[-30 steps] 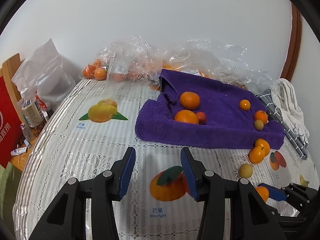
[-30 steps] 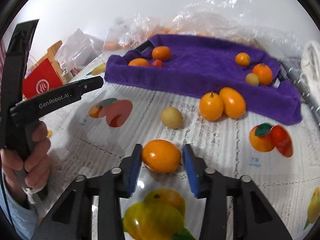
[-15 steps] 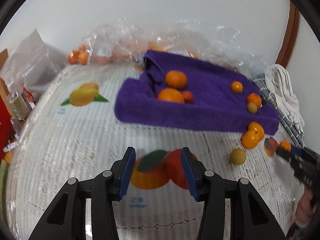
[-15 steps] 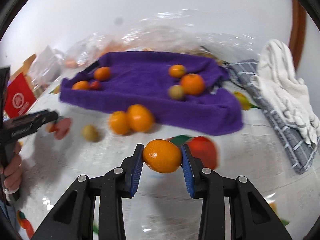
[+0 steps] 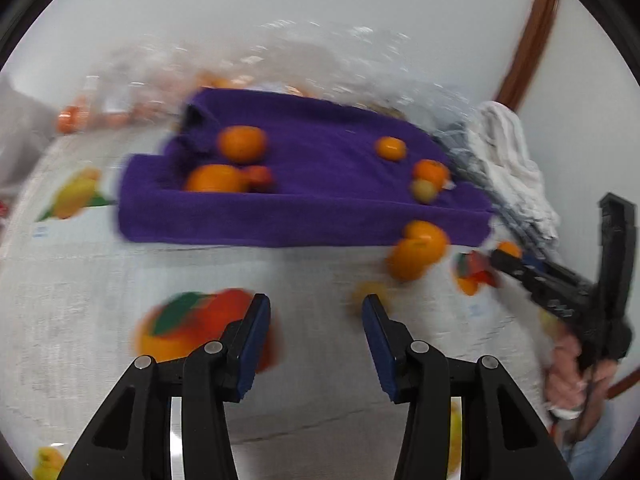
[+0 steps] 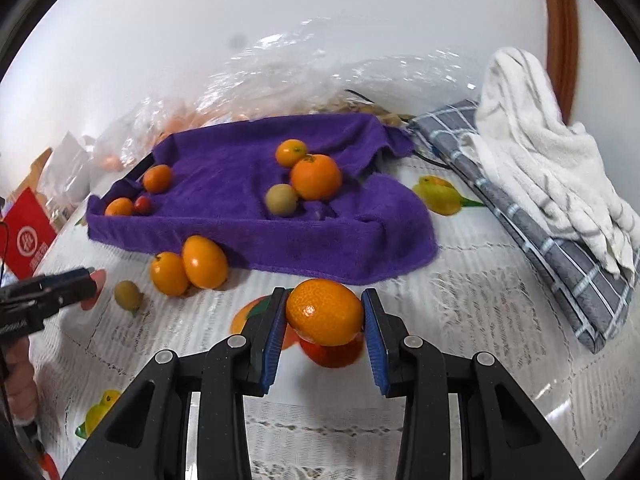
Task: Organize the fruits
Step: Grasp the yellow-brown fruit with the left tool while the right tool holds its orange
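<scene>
Right hand-held gripper [image 6: 324, 320] clamping orange [image 6: 325, 311], left hand-held gripper [image 5: 316, 332] spread wide, its view blurred

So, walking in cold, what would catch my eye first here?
Probably the orange pinched between the right gripper's blue pads, held above the fruit-print tablecloth. Behind it lies a vivid purple towel with fruit scattered on it. The left gripper hangs open, holding nothing.
</scene>
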Motion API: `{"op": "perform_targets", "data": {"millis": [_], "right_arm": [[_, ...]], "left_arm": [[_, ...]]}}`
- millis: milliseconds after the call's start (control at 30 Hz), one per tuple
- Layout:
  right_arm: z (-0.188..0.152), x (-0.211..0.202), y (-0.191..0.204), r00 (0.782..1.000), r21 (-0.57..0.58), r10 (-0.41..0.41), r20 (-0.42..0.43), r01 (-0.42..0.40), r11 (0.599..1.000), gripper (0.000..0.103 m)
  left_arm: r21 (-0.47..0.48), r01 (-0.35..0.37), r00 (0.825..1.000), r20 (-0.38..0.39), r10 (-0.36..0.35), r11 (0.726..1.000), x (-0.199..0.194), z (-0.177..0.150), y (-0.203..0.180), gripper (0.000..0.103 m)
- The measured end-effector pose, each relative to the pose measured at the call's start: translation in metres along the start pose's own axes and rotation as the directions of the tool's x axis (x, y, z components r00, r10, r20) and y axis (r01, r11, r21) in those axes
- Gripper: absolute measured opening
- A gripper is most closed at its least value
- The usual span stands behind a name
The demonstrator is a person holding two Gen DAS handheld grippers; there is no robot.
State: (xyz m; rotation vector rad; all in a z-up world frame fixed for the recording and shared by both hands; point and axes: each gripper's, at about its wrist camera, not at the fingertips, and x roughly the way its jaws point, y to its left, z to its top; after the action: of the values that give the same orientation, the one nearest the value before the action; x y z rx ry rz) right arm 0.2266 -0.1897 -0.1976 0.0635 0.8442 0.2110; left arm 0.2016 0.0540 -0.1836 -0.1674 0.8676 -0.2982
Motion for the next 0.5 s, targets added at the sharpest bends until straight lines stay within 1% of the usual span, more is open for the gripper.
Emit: {"op": "perform_targets", "data": {"millis": [67, 133, 200, 233, 267, 300, 367, 400, 500], "right_arm": [[0.001, -0.003, -0.003, 1.0, 0.015, -0.008, 0.014, 0.007, 1.0, 0.037], [0.0, -0.006, -0.006, 1.0, 0.029, -0.004, 0.027, 0.003, 1.0, 0.037], [-0.001, -0.006, -0.009, 1.0, 0.043, -0.004, 0.024, 0.003, 0.999, 0.037], [-0.001, -0.004, -0.011, 1.0, 0.051, -0.002, 0.019, 0.001, 0.999, 0.037], [-0.001, -0.002, -0.013, 1.0, 0.064, 0.009, 0.013, -0.009, 0.998, 0.037], [-0.001, 0.0, -0.016, 1.0, 0.075, 0.016, 0.007, -0.016, 0.997, 0.037], [-0.001, 0.004, -0.02, 0.999, 0.107, 0.034, -0.002, -0.034, 0.994, 0.037], [-0.001, 0.003, -0.022, 0.999, 0.114, 0.037, 0.0, -0.037, 0.993, 0.037], [-0.001, -0.001, -0.025, 0.999, 0.131, 0.035, 0.026, -0.038, 0.991, 0.037]], "left_arm": [[0.015, 0.002, 1.0, 0.009, -0.002, 1.0, 0.001, 0.004, -0.013, 0.046], [0.032, -0.036, 0.999, -0.008, 0.037, 0.999, 0.009, 0.009, -0.025, 0.045], [0.018, -0.015, 1.0, -0.024, 0.016, 1.0, 0.019, 0.005, -0.028, 0.044], [0.012, -0.007, 0.999, -0.031, 0.007, 1.0, 0.023, 0.004, -0.027, 0.031], [0.012, 0.001, 0.999, -0.033, 0.0, 1.0, 0.026, 0.0, -0.026, 0.024], [0.02, 0.001, 1.0, -0.019, -0.001, 1.0, 0.027, -0.003, -0.025, 0.024], [0.024, -0.022, 1.0, 0.01, 0.022, 0.999, 0.022, -0.002, -0.024, 0.024], [0.022, -0.015, 0.999, 0.048, 0.013, 1.0, 0.016, -0.001, -0.022, 0.024], [-0.002, -0.033, 0.993, 0.11, 0.033, 0.999, 0.006, 0.001, -0.015, 0.024]]}}
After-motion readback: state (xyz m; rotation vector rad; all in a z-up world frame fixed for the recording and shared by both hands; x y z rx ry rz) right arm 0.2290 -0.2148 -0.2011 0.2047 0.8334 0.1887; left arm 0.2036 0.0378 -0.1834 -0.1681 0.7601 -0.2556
